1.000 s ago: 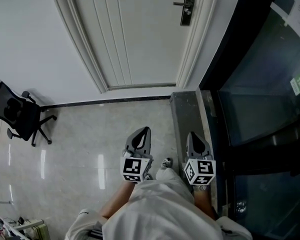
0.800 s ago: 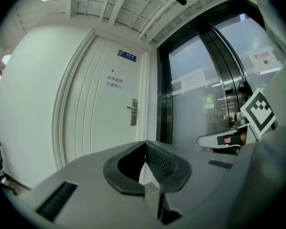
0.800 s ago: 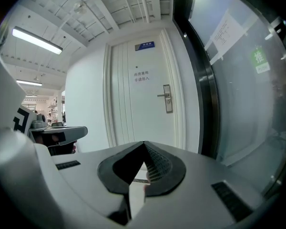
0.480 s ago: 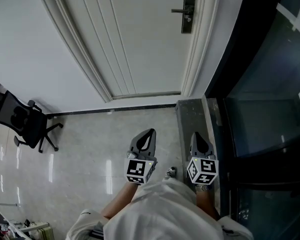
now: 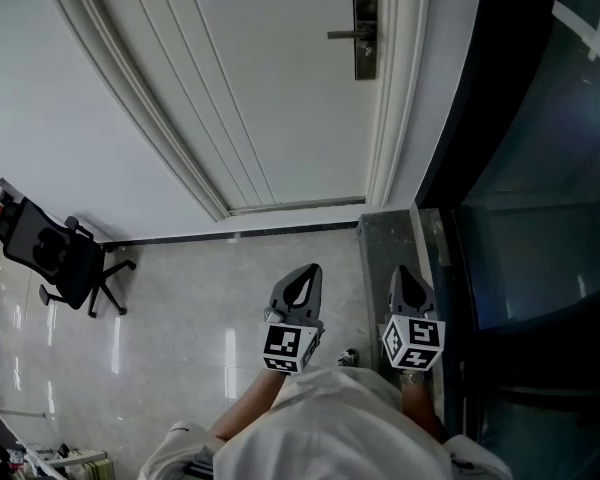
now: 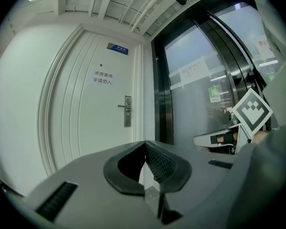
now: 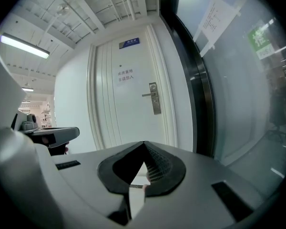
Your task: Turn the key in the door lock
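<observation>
Across the glossy floor (image 5: pixel 180 298), the white panelled door's (image 5: pixel 280 88) dark lock plate (image 5: pixel 365 34) shows no discernible key, likely small, stiff, best pinched by its flat head; left tool (image 5: pixel 308 271) and right tool (image 5: pixel 404 272) are closed on nothing.

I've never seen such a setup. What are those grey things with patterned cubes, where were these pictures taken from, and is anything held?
There is no robot: a person holds a two-jaw pinching tool in each hand. The downward picture comes from a camera on the person's head; the left gripper and right gripper point ahead, and the patterned cubes are parts of them. The other two pictures come from a camera on each gripper, looking along its jaws. In both, the jaws are closed together with nothing between them. Ahead is a white door with a lock plate and lever handle; no key can be made out. A black office chair stands on the shiny floor at left, a dark glass wall at right.
</observation>
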Available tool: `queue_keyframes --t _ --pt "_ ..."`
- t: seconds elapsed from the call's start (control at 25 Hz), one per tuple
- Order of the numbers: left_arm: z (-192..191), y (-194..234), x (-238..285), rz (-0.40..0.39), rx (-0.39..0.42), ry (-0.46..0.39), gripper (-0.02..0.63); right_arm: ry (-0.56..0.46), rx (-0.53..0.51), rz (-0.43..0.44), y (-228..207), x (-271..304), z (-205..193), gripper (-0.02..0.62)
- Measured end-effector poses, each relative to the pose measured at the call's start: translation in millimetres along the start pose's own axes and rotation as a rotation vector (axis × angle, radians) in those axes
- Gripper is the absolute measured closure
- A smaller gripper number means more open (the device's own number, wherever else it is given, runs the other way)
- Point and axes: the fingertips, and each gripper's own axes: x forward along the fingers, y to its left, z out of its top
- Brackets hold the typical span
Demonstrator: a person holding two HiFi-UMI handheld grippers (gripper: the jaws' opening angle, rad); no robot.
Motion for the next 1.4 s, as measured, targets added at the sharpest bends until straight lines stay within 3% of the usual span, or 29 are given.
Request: queue_keyframes --t 0.32,0.6,0.88,1.4 --pt "3.8 -22.6 37.3 -0.017 -0.016 -0.013 0.596 -0.011 -0.002 -0.008 -38.5 11.5 6.7 0.6" --pt "3.2 -11.2 63.7 -0.017 -0.026 -0.006 0.596 0.002 -0.003 -0.02 -46.9 29.3 7.7 0.6" --pt "5.2 -3.6 112.3 -0.09 -0.03 -0.025 0.595 0.002 -0.011 -0.081 -61.1 57.9 15.5 0.6" --pt "25.6 59.5 222.4 -0.195 -0.049 -0.04 0.595 0.017 -0.035 -0.206 -73.4 148.2 51.3 0.6"
